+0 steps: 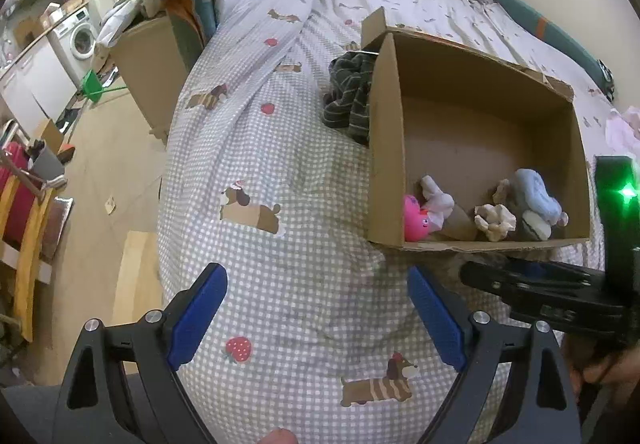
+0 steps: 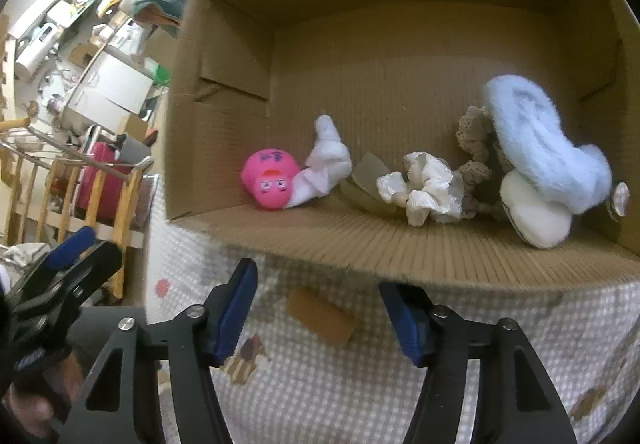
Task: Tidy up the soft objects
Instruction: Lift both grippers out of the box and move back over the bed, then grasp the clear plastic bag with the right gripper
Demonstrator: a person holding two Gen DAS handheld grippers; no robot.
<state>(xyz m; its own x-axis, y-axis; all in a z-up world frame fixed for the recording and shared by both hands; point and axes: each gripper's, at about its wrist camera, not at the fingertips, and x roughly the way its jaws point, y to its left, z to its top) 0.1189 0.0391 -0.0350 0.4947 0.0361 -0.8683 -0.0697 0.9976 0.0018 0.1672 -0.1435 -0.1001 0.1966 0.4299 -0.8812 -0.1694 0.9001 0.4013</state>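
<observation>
Your right gripper [image 2: 318, 308] hangs nearest, blue pads spread wide and empty, just short of the open brown cardboard box [image 2: 224, 44] on the grey gingham bedspread [image 1: 280, 244]. Your left gripper [image 1: 316, 308] is equally open and holds nothing. Inside lie a pink rubber face toy [image 2: 270, 180], white cloth [image 2: 326, 164], a crumpled cream scrunchie [image 2: 424, 188] and a fluffy pale-blue slipper [image 2: 544, 148]. You appear between pickups; next, the dark striped garment [image 1: 352, 96] beside the box, possibly folded clothing, needs fetching.
</observation>
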